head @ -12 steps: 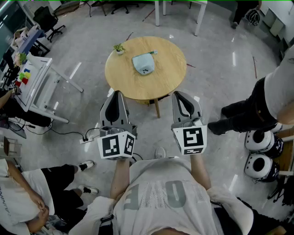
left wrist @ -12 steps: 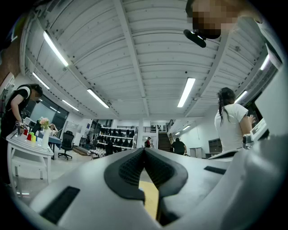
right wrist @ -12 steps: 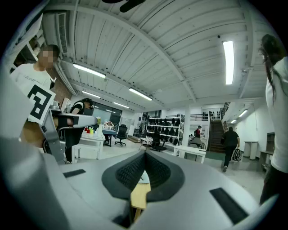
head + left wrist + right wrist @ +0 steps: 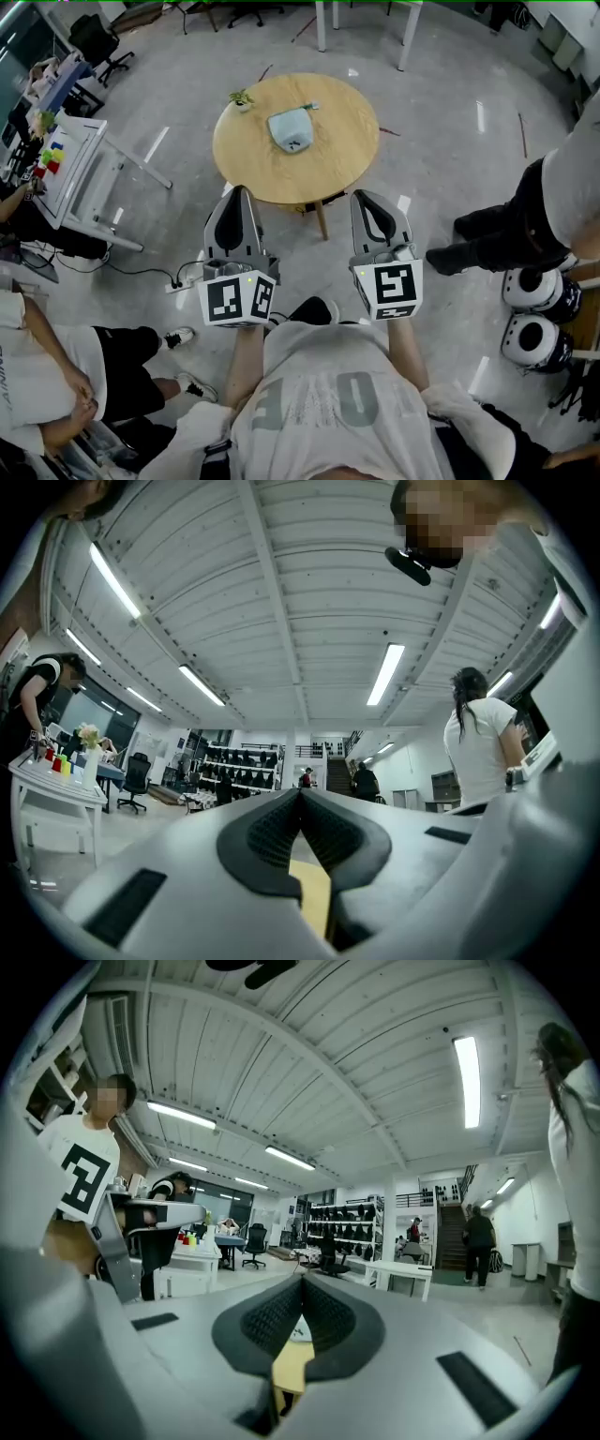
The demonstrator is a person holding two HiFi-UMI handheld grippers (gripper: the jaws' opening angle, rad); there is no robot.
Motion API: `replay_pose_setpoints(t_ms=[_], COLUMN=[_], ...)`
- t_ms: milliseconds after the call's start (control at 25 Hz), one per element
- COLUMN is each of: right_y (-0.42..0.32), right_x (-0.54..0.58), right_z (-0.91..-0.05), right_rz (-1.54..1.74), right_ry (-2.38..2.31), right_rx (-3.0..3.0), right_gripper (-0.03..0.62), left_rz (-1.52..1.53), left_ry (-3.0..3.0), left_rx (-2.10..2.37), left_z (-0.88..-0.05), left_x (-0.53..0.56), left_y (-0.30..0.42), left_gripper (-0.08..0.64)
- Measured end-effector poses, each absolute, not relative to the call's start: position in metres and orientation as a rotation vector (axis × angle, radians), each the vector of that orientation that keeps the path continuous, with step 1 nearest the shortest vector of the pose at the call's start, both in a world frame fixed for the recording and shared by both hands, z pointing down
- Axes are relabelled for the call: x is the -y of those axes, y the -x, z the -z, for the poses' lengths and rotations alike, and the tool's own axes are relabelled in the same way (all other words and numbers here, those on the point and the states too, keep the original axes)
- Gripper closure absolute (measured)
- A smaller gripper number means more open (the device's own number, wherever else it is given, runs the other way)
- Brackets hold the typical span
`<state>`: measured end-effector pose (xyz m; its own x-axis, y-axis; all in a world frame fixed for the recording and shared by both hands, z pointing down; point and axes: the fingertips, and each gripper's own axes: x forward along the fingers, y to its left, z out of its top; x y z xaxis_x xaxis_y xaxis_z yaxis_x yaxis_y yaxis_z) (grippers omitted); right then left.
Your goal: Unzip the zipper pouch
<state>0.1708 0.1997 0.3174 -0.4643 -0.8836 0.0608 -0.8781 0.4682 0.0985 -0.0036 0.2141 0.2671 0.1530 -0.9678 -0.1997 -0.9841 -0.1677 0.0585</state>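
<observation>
Seen from above, a person in a pale grey T-shirt (image 4: 337, 394) stands on a glossy grey floor at the bottom centre of the frame. Each hand holds a grey two-jaw gripper, and both grippers point toward the top of the frame.

The left gripper (image 4: 240, 193) sits just left of centre and the right gripper (image 4: 367, 195) just right of centre, side by side and apart. Each carries a cube with black-and-white square markers at its near end. Both grippers are fully closed and hold nothing.

In the left gripper view, the black ribbed pads (image 4: 269, 832) meet in a tight seam. Only a sliver of yellow wood shows through the gap beneath them. The right gripper view shows the same: its dark pads (image 4: 272, 1321) are pressed together and empty.

The zipper pouch (image 4: 291, 129) is pale blue-grey. It lies flat near the middle of a round wooden table (image 4: 342, 159) in the upper centre of the head view, beyond the gripper tips and well apart from both. At this size I cannot tell whether its zip is open or closed. A small potted plant (image 4: 242, 98) stands at the table's upper left edge, near the pouch but not touching it.

A white desk (image 4: 75, 173) with small coloured items stands at the left edge. A seated person (image 4: 47, 394) fills the lower left corner. Someone in dark trousers (image 4: 506, 234) stands at the right edge.
</observation>
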Motion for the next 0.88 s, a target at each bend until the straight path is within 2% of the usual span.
replay_pose_setpoints(t_ms=[360, 880], right_y=[-0.150, -0.122], right_x=[-0.202, -0.140], right_z=[-0.345, -0.328], right_rz=[-0.015, 0.105], right_ry=[-1.439, -1.453], right_rx=[2.650, 2.635], right_gripper=[0.563, 0.563], left_rz=[-0.249, -0.332], left_ry=[2.260, 2.204], left_rx=[-2.056, -2.090], left_z=[-0.277, -0.270], left_x=[-0.221, -0.158], left_y=[0.017, 0.051], left_gripper=[0.534, 0.534])
